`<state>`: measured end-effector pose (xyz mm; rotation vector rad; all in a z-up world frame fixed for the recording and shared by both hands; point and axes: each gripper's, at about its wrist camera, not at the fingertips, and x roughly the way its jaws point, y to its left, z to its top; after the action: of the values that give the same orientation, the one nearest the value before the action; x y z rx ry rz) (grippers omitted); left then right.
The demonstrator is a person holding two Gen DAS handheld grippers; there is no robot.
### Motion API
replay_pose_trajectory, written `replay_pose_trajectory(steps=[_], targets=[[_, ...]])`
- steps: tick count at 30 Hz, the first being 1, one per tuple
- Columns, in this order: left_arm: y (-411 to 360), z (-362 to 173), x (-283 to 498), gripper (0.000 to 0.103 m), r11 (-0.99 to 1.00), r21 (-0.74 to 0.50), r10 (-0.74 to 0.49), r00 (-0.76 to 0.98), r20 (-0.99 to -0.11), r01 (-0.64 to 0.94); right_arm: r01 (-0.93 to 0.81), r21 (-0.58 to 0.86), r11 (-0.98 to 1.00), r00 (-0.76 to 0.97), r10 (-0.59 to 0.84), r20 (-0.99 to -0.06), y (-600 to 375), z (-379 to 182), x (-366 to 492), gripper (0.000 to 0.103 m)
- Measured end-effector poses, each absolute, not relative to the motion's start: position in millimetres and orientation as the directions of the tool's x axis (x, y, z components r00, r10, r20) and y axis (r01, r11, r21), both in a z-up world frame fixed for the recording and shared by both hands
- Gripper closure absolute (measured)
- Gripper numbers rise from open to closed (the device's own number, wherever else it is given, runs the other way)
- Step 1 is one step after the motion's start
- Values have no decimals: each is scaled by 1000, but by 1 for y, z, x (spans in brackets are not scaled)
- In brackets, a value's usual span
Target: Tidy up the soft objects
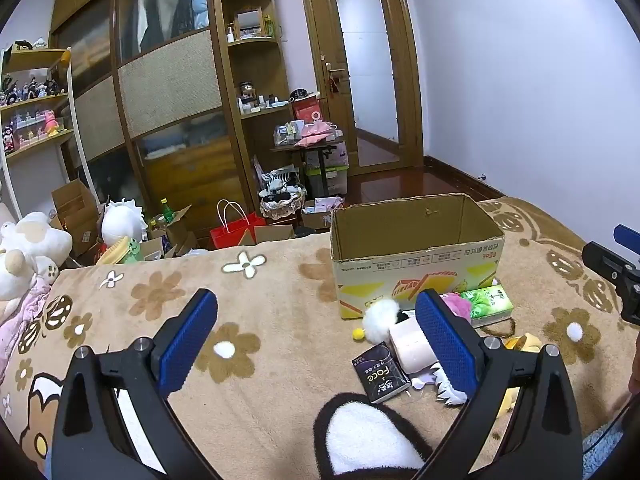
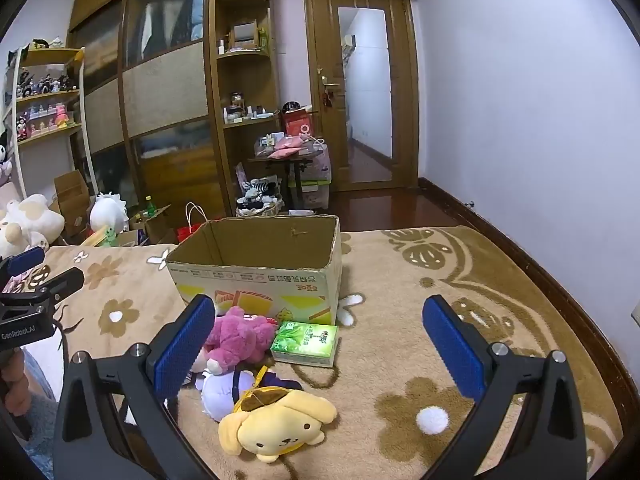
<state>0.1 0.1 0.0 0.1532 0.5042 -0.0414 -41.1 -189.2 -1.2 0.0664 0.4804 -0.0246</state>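
Your left gripper (image 1: 316,338) and right gripper (image 2: 319,344), jaws spread: three plush toys (image 2: 276,420), one tissue pack (image 2: 306,342), one open cardboard box (image 2: 256,276), contents hidden.

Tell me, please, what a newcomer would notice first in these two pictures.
Probably the open cardboard box standing on the flower-patterned blanket, apparently empty. In front of it lies a heap of soft things: a yellow dog plush, a pink plush and a green tissue pack. Both grippers, left and right, hang open above them.

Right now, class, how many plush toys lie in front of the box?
3: pink plush nearest the box, purple-white plush below it, yellow dog nearest the camera. Others may be hidden.
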Motion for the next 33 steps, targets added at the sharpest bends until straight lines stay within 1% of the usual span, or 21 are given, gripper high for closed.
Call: replay_pose_trajectory(steps=[12, 33], targets=[[0, 0, 0, 4, 988, 137, -1, 875, -485, 77, 40, 61, 997, 888, -8, -459, -190, 5, -42, 0], [0, 0, 0, 4, 987, 139, 0, 875, -485, 78, 28, 64, 998, 888, 4, -460, -187, 0, -42, 0]])
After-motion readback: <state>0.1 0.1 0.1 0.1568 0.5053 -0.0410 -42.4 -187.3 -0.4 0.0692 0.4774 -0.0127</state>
